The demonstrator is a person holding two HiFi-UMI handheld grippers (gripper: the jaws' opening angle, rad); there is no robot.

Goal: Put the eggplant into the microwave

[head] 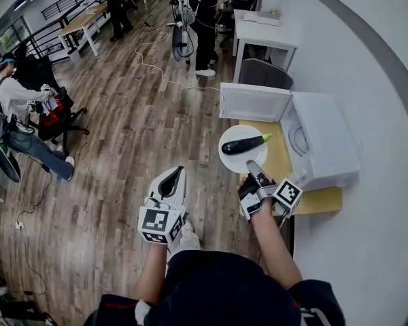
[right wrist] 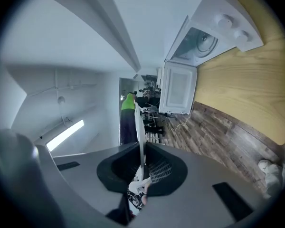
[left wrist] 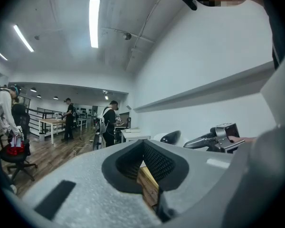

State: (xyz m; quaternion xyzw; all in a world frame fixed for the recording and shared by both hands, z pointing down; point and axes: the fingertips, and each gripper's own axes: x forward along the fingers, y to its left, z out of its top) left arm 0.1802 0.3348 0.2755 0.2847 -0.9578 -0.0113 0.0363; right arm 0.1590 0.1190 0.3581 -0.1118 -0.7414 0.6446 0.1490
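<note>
The right gripper (right wrist: pixel 141 150) has its jaws nearly together, pinching the near rim of a white plate (head: pixel 232 160). In the right gripper view the plate shows edge-on, as a thin white line running out from between the black pads (right wrist: pixel 157 171). The eggplant (head: pixel 243 143) lies across the middle of the plate, beyond the jaw tips and apart from them. It is dark purple, with its green stem end toward the microwave (head: pixel 326 141).

The left gripper (head: pixel 179 172) has its jaws pressed together at the tips, with nothing between them. Only wooden floor (head: pixel 136 128) shows through the gap below the pads. It hangs over the floor, to the left of the plate and nearer the person, well apart from the eggplant.

Each gripper carries a cube with black-and-white square markers: the right cube (head: pixel 287 194) and the left cube (head: pixel 162 223).

The plate is held over the left edge of a yellow wooden table (head: pixel 280 160), just beside the microwave's open front. The microwave is white and stands on that table. Its door (head: pixel 255 102) is swung wide open beyond the plate, and a round turntable (head: pixel 299 138) shows inside.

Farther off, a person sits (head: pixel 13 100) at the left of the room, and others stand among desks at the far end.
</note>
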